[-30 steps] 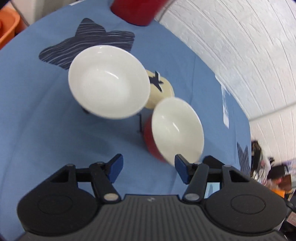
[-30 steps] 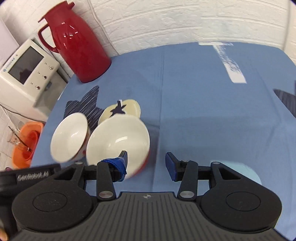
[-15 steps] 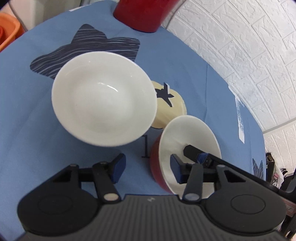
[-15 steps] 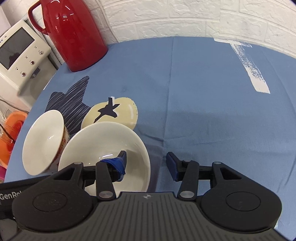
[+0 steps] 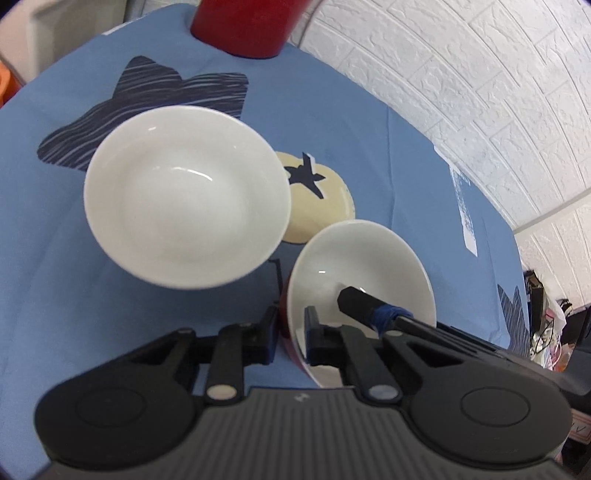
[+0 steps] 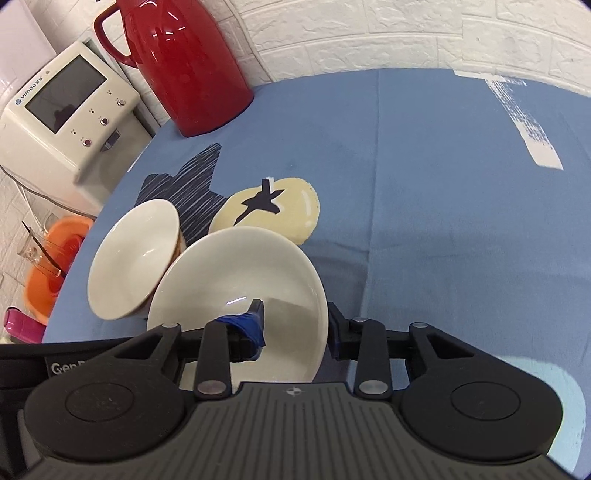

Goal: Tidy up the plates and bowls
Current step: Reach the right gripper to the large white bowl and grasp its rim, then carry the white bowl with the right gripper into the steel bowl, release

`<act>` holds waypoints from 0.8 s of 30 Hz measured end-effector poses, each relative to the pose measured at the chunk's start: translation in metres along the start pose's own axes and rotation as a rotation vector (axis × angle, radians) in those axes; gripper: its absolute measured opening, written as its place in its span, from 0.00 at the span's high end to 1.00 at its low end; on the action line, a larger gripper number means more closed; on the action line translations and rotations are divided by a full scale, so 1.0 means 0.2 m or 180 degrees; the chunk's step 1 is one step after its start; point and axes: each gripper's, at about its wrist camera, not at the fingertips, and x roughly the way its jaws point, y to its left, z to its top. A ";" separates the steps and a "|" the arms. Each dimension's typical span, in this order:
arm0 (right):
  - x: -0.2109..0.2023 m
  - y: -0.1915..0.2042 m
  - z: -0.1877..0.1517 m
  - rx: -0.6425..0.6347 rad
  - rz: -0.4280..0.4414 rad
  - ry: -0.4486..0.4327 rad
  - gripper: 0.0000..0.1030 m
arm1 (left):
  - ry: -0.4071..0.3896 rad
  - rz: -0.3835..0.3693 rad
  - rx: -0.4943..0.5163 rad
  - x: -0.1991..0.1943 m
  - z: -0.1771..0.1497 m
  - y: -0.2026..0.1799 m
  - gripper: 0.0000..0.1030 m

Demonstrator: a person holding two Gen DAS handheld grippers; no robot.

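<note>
From the left wrist camera, a blue tablecloth (image 5: pixel 351 122) covered the table, with a red thermos (image 5: pixel 247 26) standing at its far edge. Nearer than the thermos, a white bowl (image 5: pixel 186 195) sat tilted, its inside facing the camera. Beside that bowl, away from the thermos, a red-sided bowl (image 5: pixel 360 266) stood with its white inside showing. The left gripper (image 5: pixel 291 334) was closed narrowly on the near rim of the red-sided bowl, one finger outside the red wall and one inside. A black finger (image 5: pixel 364 301) of the other gripper, wrapped in blue tape, reached into the same bowl from the opposite side.

From the right wrist camera, the thermos (image 6: pixel 192 66) stood at the far edge of the cloth beside a cream appliance (image 6: pixel 70 110) with a dark screen. Well in front of the thermos, the red-sided bowl (image 6: pixel 240 280) lay closest to the camera, and the white bowl (image 6: pixel 129 258) leaned just beside it. The right gripper (image 6: pixel 295 325) straddled the red-sided bowl's rim, the taped finger inside and the other outside; I cannot tell whether it was pressing on the rim. An orange basin (image 6: pixel 55 266) sat beyond the table edge, below the appliance.
</note>
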 end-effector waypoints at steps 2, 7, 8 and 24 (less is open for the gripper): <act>-0.04 -0.01 -0.03 0.0040 0.0022 -0.0004 0.82 | 0.0032 -0.0022 0.0032 -0.03 -0.02 -0.01 0.98; -0.23 0.00 -0.16 0.0029 -0.0037 -0.0051 0.79 | 0.0119 -0.0093 0.0193 -0.16 -0.13 -0.08 0.98; -0.28 0.00 -0.20 0.0021 -0.0061 -0.0070 0.78 | 0.0128 -0.0114 0.0248 -0.19 -0.17 -0.11 0.98; -1.10 -0.04 -1.05 0.0294 -0.0472 -0.0307 0.76 | 0.0406 -0.0511 0.1129 -0.78 -1.11 -0.45 0.98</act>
